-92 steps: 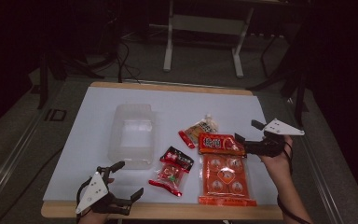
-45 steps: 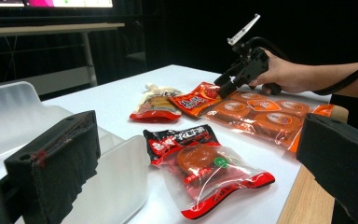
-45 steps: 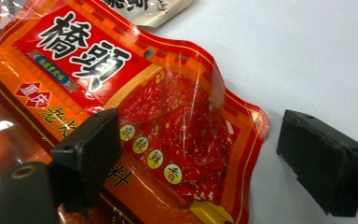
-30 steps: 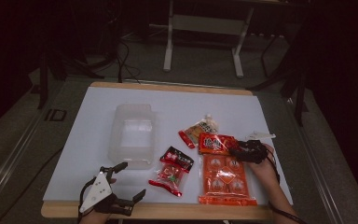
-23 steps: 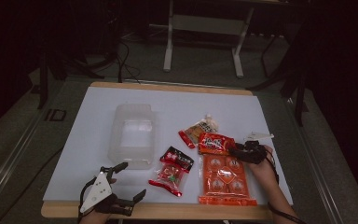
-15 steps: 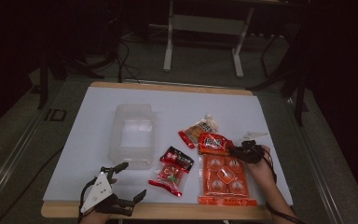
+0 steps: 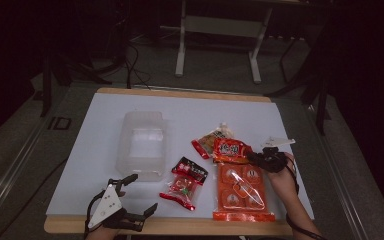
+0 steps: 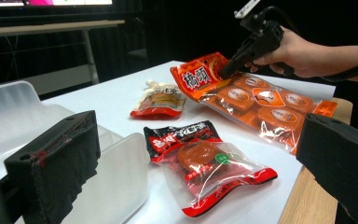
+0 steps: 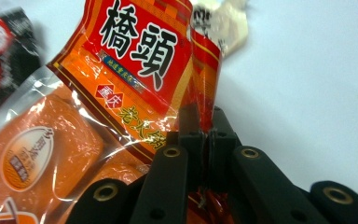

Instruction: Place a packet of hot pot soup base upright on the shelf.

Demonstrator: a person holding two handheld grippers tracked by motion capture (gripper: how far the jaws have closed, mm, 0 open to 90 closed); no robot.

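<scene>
A large orange snack pack [image 7: 240,187] lies at the front right of the white table [image 7: 105,125]. Its red header end [image 7: 230,149] is raised off the table and bent up. My right gripper [image 7: 252,156] is shut on that header's edge; in the right gripper view the two jaws meet on the foil [image 9: 204,126]. The left gripper view shows the same grip from the side [image 8: 226,72]. My left gripper [image 7: 141,192] rests open at the front left edge, holding nothing, its jaws wide apart [image 8: 200,137].
A clear plastic container [image 7: 142,145] stands left of centre, close to the left gripper. A red and black packet [image 7: 185,182] lies between the container and the orange pack. A small packet with a white top [image 7: 211,140] lies just behind the header. The wooden table edge [image 7: 180,226] runs along the front.
My right gripper came down from the right onto the orange pack's header, shut on it and lifted that end a little. The left gripper has stayed where it was.
</scene>
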